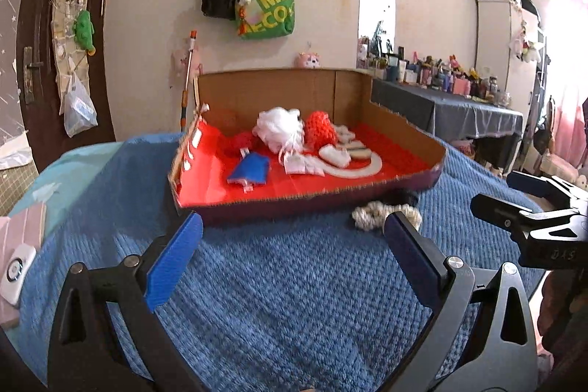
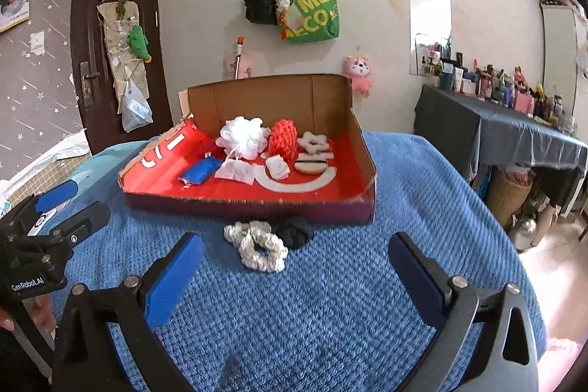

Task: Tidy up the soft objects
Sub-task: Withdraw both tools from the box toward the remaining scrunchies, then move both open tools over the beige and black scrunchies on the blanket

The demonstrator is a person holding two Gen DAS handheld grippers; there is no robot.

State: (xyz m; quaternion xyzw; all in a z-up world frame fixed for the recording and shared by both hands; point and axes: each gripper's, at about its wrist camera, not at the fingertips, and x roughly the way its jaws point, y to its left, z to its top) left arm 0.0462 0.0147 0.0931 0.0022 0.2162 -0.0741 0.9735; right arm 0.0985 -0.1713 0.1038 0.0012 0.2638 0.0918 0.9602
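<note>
We hold both tongs spread wide and empty above the blue blanket [image 2: 330,300], the left tongs [image 1: 294,245] and right tongs [image 2: 296,267] with bare blanket beneath. A cream scrunchie [image 2: 257,245] and a dark scrunchie [image 2: 296,230], touching each other, lie just beside the near edge of the cardboard tray [image 2: 250,204]. Inside it sit a white puff [image 2: 242,135], a red net ball [image 2: 283,138] and a blue pouch [image 2: 198,171].
</note>
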